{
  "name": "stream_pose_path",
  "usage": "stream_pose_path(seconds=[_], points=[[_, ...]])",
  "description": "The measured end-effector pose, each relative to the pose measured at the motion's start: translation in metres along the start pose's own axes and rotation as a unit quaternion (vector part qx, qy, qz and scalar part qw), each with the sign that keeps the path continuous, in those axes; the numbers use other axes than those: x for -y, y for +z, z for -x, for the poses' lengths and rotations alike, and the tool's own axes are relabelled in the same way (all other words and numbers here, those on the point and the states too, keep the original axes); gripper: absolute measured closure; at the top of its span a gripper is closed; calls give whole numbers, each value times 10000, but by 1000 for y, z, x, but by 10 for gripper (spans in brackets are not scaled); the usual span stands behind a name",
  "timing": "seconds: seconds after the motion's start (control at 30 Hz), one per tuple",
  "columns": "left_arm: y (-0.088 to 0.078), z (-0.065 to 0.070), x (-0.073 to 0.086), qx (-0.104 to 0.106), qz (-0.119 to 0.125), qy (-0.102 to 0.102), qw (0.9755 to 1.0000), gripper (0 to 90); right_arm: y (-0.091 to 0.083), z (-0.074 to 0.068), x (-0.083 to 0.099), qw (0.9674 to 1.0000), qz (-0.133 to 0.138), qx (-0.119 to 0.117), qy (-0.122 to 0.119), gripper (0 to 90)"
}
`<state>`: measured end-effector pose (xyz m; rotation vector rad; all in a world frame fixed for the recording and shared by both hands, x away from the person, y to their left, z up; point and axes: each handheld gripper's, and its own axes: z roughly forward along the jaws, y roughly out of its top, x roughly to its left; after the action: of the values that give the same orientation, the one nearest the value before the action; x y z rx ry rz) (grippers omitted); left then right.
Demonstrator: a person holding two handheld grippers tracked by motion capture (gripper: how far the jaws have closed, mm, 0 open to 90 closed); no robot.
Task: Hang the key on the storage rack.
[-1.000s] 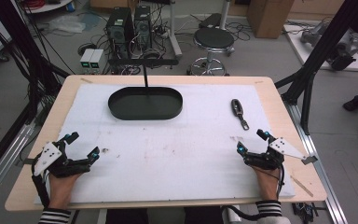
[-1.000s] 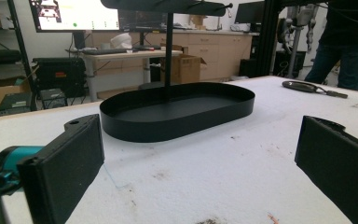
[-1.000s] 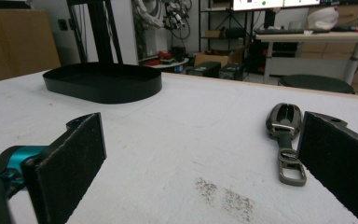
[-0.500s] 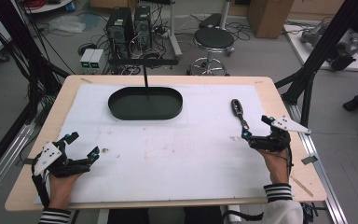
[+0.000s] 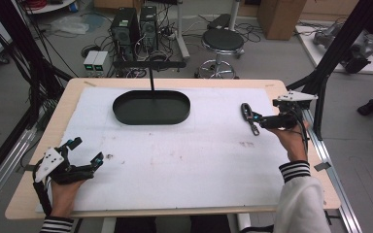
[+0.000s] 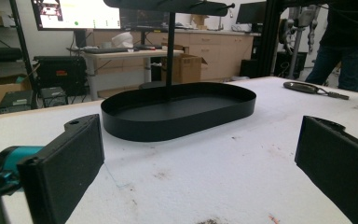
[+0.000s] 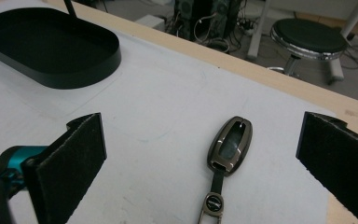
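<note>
Now right gripper (image 5: pixel 258 119) just beside key fob (image 5: pixel 246 111) on table (image 5: pixel 184 160), jaws wide open, empty, fob between them, left gripper (image 5: pixel 85 151) near front edge, jaws wide open, empty, black tray (image 5: pixel 151 108) well apart.

Tray and stool waiting off to the side

A black tray (image 6: pixel 177 109) is lying ahead between the left gripper (image 5: pixel 87 149) jaws; a round stool (image 7: pixel 307 39) is standing beyond the right gripper (image 5: pixel 258 121) jaws.
</note>
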<state>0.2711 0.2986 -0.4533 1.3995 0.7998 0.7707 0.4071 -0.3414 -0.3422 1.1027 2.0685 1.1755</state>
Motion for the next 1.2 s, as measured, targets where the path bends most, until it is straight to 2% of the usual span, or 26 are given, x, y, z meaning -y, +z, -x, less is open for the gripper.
stream_pose_path(seconds=[0.2,0.3,0.53,0.6,0.63,0.67,0.7,0.73,0.83,0.87,0.9,0.97,1.0,1.2], points=[[0,0,0,0,-4,-7,10000,17,16,9,-13,9985,-538,16,61,4],[0,0,0,-3,-15,-6,10000,17,28,13,-17,9957,-925,-25,63,5],[0,0,0,-10,-12,-18,10000,17,45,18,-20,9915,-1299,23,14,5],[0,0,0,-7,-15,-15,10000,17,50,19,-19,9907,-1361,47,83,6],[0,0,0,-8,-14,-12,10000,17,55,20,-16,9879,-1543,54,133,11],[0,0,0,-9,-11,-11,10000,17,55,20,-16,9879,-1543,54,133,11],[0,0,0,-8,-13,-5,10000,17,60,21,-14,9852,-1712,56,119,11],[0,0,0,-10,-14,-2,10000,17,60,21,-14,9852,-1712,56,119,11],[0,0,0,-9,-14,-4,10000,17,66,24,-11,9821,-1868,54,229,43],[0,0,0,-11,-14,0,10000,17,69,26,-9,9802,-1954,68,304,43],[0,0,0,-7,-12,5,10000,17,69,26,-9,9802,-1954,68,304,43],[0,0,0,-8,-12,6,10000,17,75,27,-6,9769,-2107,95,334,44],[0,0,0,-7,-14,5,10000,17,75,27,-6,9769,-2107,95,334,44],[0,0,0,-7,-14,15,10000,17,87,27,0,9683,-2466,111,387,90]])
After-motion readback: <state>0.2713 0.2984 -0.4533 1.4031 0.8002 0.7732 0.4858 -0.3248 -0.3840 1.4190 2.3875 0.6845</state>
